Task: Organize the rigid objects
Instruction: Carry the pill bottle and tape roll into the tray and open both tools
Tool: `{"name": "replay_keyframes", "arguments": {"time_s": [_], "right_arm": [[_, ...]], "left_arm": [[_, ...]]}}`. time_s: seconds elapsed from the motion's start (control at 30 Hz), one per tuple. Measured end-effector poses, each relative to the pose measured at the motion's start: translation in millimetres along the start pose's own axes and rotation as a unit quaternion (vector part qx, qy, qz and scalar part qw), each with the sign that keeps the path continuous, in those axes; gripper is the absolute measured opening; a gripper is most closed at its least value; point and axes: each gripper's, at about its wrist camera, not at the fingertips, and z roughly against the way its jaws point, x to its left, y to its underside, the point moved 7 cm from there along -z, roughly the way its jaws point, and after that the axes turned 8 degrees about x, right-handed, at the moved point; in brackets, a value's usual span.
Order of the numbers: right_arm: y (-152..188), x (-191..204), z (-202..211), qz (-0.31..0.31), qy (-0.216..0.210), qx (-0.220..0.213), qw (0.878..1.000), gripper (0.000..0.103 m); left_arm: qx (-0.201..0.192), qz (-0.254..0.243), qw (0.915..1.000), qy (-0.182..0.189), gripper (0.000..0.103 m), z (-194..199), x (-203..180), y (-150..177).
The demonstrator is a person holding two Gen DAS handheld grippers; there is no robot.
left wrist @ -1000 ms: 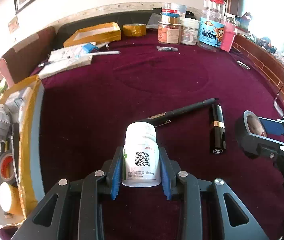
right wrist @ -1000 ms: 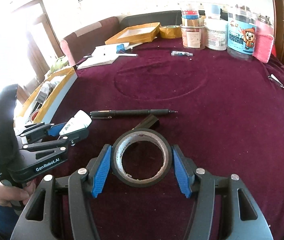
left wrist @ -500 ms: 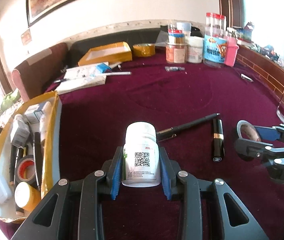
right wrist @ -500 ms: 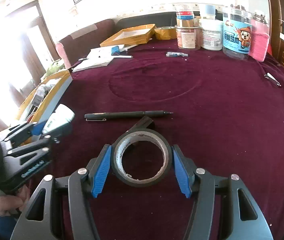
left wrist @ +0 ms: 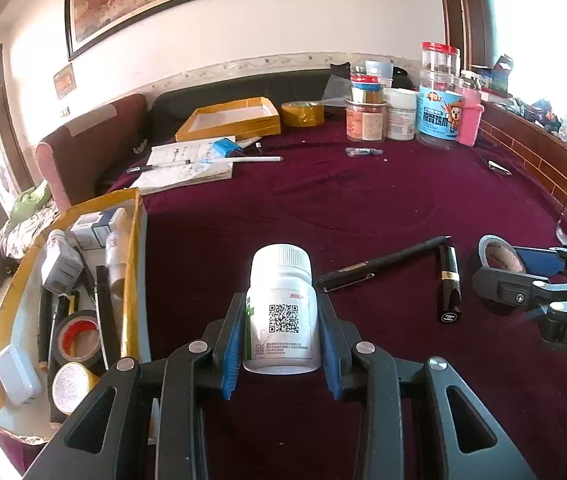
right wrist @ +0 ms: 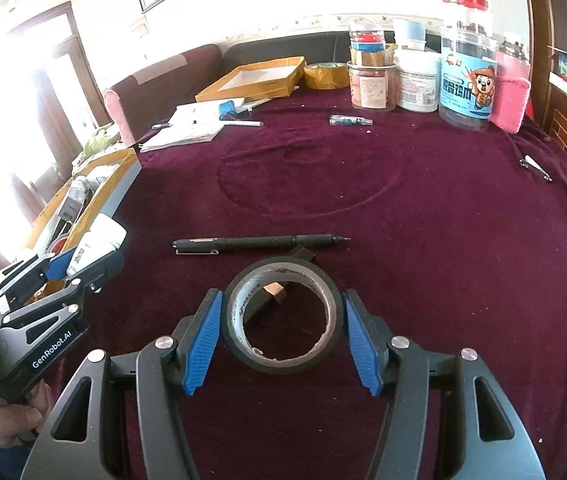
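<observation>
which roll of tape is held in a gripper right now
The black tape roll, clamped in the right gripper. The red-cored roll and the gold roll lie in the yellow box.

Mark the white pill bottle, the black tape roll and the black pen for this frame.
white pill bottle [left wrist: 281, 312], left wrist view, on its QR-code label.
black tape roll [right wrist: 239, 286], right wrist view, on the upper left of its ring.
black pen [right wrist: 259, 242], right wrist view, on mid-barrel.
</observation>
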Motion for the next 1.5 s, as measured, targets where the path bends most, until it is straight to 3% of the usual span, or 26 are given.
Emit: {"name": "replay_keyframes", "arguments": {"time_s": [0.53, 0.77, 0.93, 1.2, 1.5], "right_arm": [[-11.6, 32.8, 2.1, 0.023, 0.001, -0.003, 1.000, 0.058], [-26.9, 62.9, 7.0, 0.048, -0.011, -0.015, 0.999, 0.059], [-41.2, 106.6, 4.2, 0.081, -0.042, -0.013, 0.996, 0.059], [-73.9, 193.8, -11.1, 0.126, -0.109, -0.006, 0.986, 0.059], [-88.4, 273.3, -66.9, 0.145, -0.162, 0.073, 0.973, 0.059]], "left_arm": [[-0.027, 0.024, 0.9994, 0.000, 0.035, 19.9, 26.7, -2.7], [-0.051, 0.065, 0.9966, -0.003, 0.035, 41.2, 63.9, -8.3], [-0.055, 0.112, 0.9919, -0.026, 0.035, 47.8, 110.6, -3.2], [-0.021, 0.190, 0.9802, -0.051, 0.035, 33.6, 180.5, 26.8], [0.006, 0.215, 0.9753, -0.049, 0.035, 17.5, 198.6, 52.8]]}}
